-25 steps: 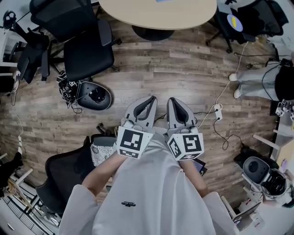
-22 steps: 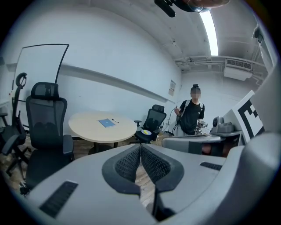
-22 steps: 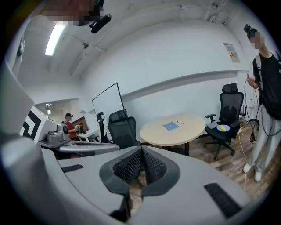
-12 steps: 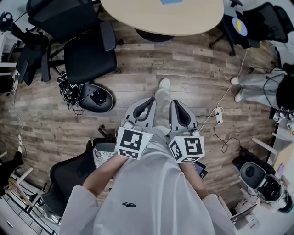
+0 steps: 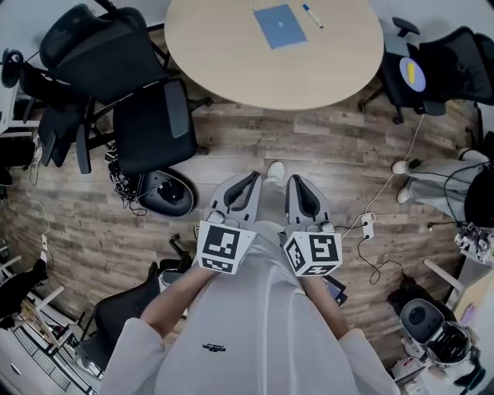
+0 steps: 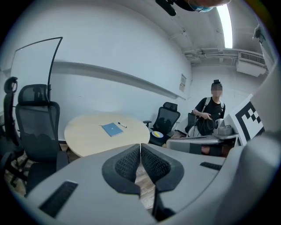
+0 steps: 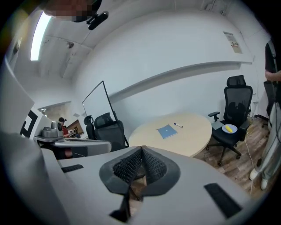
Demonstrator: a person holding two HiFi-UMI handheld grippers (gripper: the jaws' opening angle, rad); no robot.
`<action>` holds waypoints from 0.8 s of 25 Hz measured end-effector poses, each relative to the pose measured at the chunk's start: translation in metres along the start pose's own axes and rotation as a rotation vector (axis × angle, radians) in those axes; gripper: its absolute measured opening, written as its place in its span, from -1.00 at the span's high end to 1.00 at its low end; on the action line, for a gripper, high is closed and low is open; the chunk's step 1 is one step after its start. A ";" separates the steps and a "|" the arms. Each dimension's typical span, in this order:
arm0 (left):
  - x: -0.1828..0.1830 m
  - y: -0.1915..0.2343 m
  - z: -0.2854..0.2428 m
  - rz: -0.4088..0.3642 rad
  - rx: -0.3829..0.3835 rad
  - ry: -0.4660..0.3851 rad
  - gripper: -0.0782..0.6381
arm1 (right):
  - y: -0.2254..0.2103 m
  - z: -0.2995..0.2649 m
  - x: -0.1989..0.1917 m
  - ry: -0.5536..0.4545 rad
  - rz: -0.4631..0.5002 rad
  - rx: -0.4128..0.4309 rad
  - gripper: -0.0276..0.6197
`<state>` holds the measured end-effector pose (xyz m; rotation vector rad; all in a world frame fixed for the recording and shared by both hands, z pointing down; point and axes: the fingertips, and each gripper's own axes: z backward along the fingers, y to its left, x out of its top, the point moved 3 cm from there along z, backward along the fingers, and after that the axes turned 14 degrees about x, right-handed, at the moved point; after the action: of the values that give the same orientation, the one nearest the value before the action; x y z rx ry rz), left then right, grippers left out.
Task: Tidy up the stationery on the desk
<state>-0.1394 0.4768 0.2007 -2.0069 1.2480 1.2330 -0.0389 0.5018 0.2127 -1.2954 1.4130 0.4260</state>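
A round wooden desk (image 5: 231,62) stands ahead at the top of the head view. On it lie a blue notebook (image 5: 280,25) and a pen (image 5: 312,15) just right of it. The notebook (image 6: 112,129) and pen (image 6: 121,125) also show in the left gripper view, and the notebook (image 7: 167,131) and pen (image 7: 178,125) in the right gripper view. My left gripper (image 5: 253,179) and right gripper (image 5: 296,182) are held side by side in front of my body, well short of the desk. Both are shut with nothing between the jaws.
Black office chairs (image 5: 147,116) stand left of the desk, another chair (image 5: 421,73) with a yellow thing on its seat at the right. A black device (image 5: 166,193) and cables (image 5: 370,224) lie on the wooden floor. A person (image 6: 213,112) stands at the right.
I have moved forward toward the desk: it has come further into view, and the notebook and pen now show. My grippers stay shut, side by side.
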 end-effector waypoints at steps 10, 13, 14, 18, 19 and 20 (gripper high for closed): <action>0.073 0.011 -0.110 0.007 0.047 -0.006 0.71 | -0.087 -0.071 0.060 0.043 -0.014 0.023 0.81; 0.079 0.020 -0.127 0.002 0.033 0.010 0.71 | -0.096 -0.089 0.073 0.049 -0.007 0.017 0.81; 0.082 0.021 -0.134 -0.001 0.028 0.012 0.71 | -0.100 -0.094 0.077 0.048 -0.009 0.011 0.81; 0.100 0.031 -0.168 0.012 -0.021 0.021 0.71 | -0.117 -0.119 0.090 0.047 -0.013 -0.023 0.81; 0.104 0.035 -0.178 0.013 -0.037 0.025 0.71 | -0.122 -0.129 0.092 0.052 -0.014 -0.031 0.81; 0.107 0.040 -0.187 0.007 -0.054 0.027 0.71 | -0.127 -0.138 0.094 0.056 -0.015 -0.041 0.81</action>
<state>-0.0721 0.2684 0.2004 -2.0657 1.2481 1.2592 0.0258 0.3026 0.2252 -1.3596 1.4469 0.4125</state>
